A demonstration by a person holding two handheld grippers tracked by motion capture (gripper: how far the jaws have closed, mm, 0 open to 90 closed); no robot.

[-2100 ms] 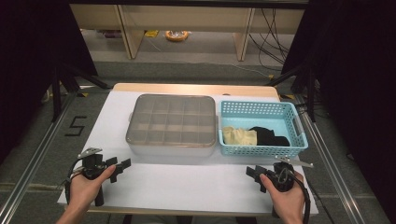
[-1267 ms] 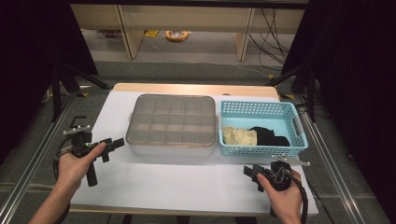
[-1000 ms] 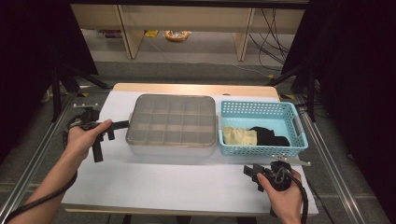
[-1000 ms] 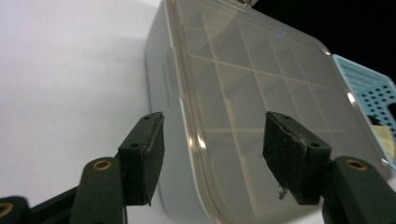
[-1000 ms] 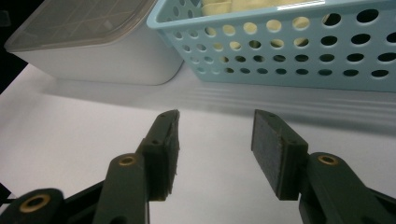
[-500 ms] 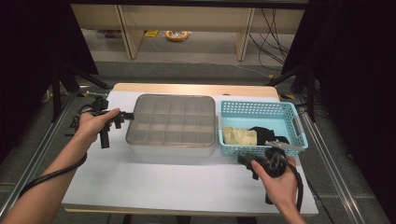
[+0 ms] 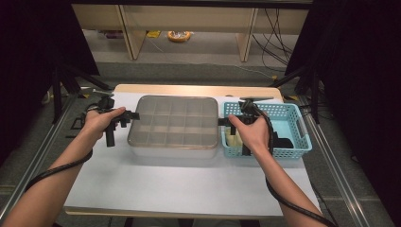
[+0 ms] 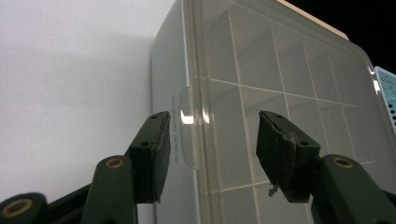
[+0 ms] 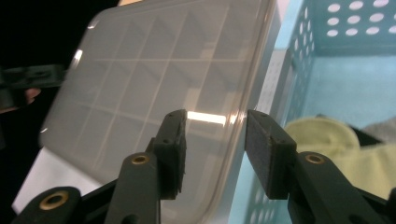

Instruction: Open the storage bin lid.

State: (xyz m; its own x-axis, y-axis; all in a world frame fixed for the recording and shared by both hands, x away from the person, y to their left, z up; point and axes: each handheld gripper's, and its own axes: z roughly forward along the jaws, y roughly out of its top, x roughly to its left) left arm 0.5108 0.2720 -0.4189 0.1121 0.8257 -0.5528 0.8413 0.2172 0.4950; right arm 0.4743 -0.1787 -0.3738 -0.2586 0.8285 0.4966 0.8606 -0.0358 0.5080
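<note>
On the white table (image 7: 189,189), a clear lidded organizer box (image 7: 174,125) with a grid of compartments is sitting in the middle, and a blue perforated basket (image 7: 295,137) is standing just beside it on the right, holding a pale yellow cloth (image 9: 327,140) and something dark. The left gripper (image 7: 127,116) is reaching in at the box's left edge; in the left gripper view its jaws are straddling the lid's rim, one pad (image 8: 156,149) hanging outside by the small lid tab (image 8: 186,126) and the other over the lid, with a gap showing on both sides, so they are standing fairly wide and gripping nothing. The jaws have just been closing, with the lid edge between them. The right gripper (image 7: 222,122) is coming in at the box's right edge, in the narrow space between box and basket; in the right gripper view its jaws are likewise straddling the rim of the lid, one over the lid and one toward the basket wall, not pressing. These jaws have also just been closing around the lid edge. Both hands are resting level with the box's short sides, facing each other across it.
</note>
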